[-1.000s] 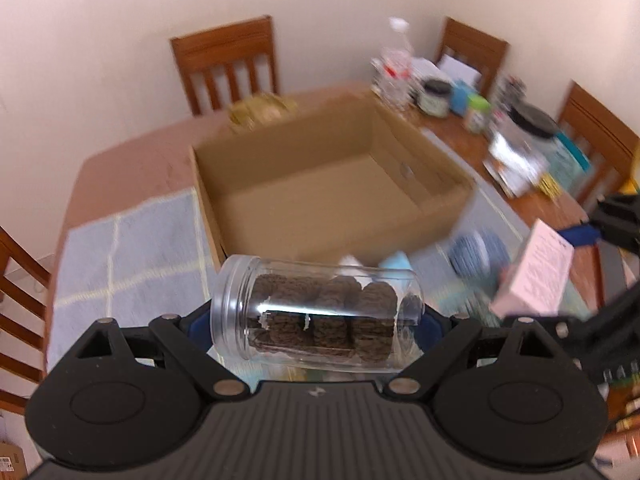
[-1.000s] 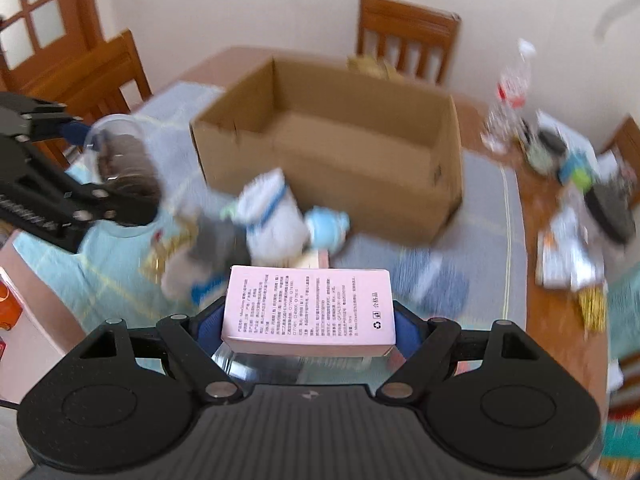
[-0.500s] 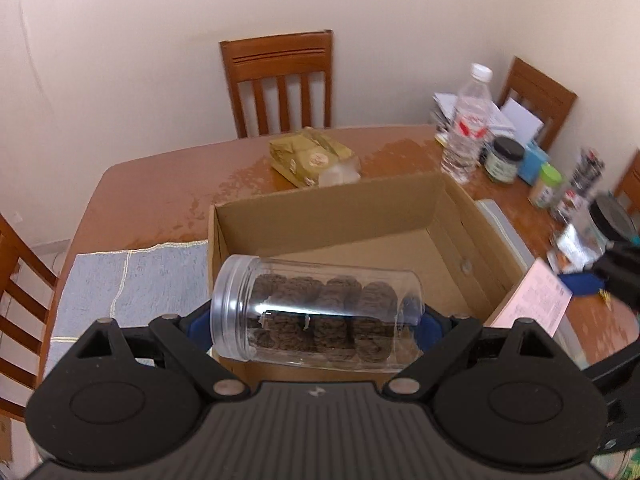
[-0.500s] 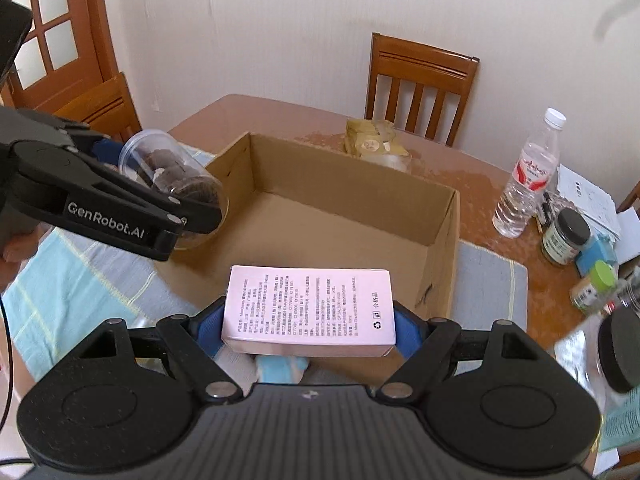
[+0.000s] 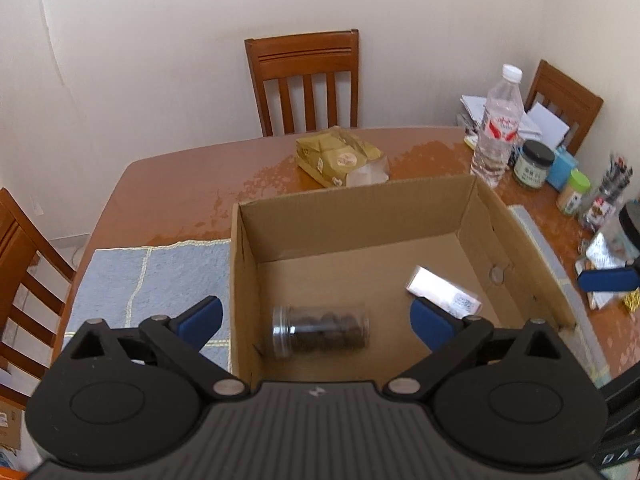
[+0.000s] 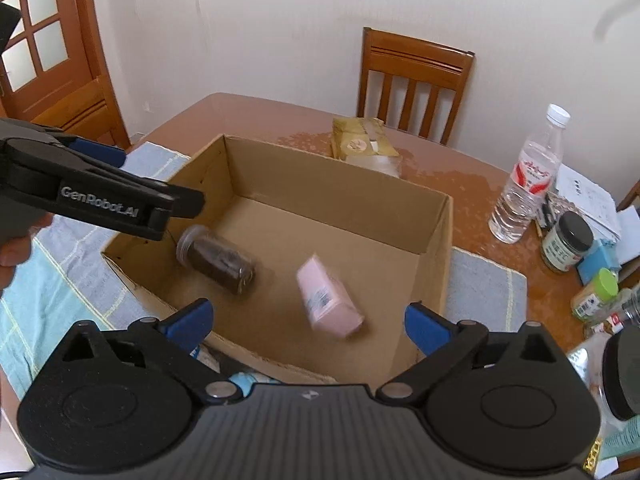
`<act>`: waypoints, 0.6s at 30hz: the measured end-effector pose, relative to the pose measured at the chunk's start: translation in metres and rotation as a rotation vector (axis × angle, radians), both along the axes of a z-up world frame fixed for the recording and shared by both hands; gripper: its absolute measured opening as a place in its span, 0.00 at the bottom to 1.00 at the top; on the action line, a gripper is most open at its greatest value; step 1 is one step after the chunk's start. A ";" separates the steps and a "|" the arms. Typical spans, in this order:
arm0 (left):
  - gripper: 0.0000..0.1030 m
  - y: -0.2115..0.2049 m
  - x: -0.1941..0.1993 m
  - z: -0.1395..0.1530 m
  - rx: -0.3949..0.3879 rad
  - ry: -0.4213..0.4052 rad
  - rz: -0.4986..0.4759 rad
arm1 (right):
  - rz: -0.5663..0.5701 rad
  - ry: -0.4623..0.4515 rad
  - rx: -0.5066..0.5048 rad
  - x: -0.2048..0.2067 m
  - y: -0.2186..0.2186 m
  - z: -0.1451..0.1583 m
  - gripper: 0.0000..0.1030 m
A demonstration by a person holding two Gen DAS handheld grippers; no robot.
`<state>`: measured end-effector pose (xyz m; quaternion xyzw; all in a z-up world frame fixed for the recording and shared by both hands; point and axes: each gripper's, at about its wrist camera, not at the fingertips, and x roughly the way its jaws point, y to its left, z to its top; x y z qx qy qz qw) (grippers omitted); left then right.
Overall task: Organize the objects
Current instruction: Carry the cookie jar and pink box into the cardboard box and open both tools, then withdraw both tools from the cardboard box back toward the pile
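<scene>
Landmark: cardboard box (image 5: 476, 216), open-topped, on the wooden table (image 5: 172, 184); all places below are given from it.
Left gripper (image 5: 316, 320): above the box's near-left wall, claw spread wide, nothing between the blue pads.
Right gripper (image 6: 308, 318): above the box's near wall, claw likewise spread and empty.
Cookie jar (image 5: 320, 332): clear jar of dark biscuits, on its side inside the box toward the near-left corner; edges smeared, so it looks not yet settled.
Pink carton (image 6: 330, 300): inside the box toward the right wall, tilted and blurred; cannot tell whether it lies flat on the floor yet.
Jar and carton: apart, bare box floor between them.
Outside the box: tan packet (image 5: 340, 156) just beyond the far wall; water bottle (image 5: 496, 128) and small jars past the far-right corner; blue placemat (image 5: 152, 280) to the left.
Progress (judgement): two items in; clutter beyond the box likely still to sort.
Risk 1: jar is round and on its side, so it may roll into the carton or the wall.
Risk 2: the two grippers sit close over the same opening; withdrawing together could knock them or snag the box's rim and shift it.
Risk 3: reaching right, a spread finger could tip the bottle.
</scene>
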<state>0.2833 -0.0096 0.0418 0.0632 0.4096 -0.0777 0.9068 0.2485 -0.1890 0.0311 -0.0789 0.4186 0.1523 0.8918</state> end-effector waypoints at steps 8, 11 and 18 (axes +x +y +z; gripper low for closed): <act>0.97 0.006 -0.023 -0.005 0.016 0.006 -0.034 | -0.037 -0.003 -0.001 -0.017 -0.001 -0.003 1.00; 0.97 0.009 -0.034 -0.008 0.025 -0.001 -0.045 | -0.051 -0.006 0.004 -0.029 0.000 -0.005 1.00; 0.97 0.019 -0.066 -0.017 0.022 -0.012 -0.053 | -0.100 -0.016 0.007 -0.062 0.001 -0.009 1.00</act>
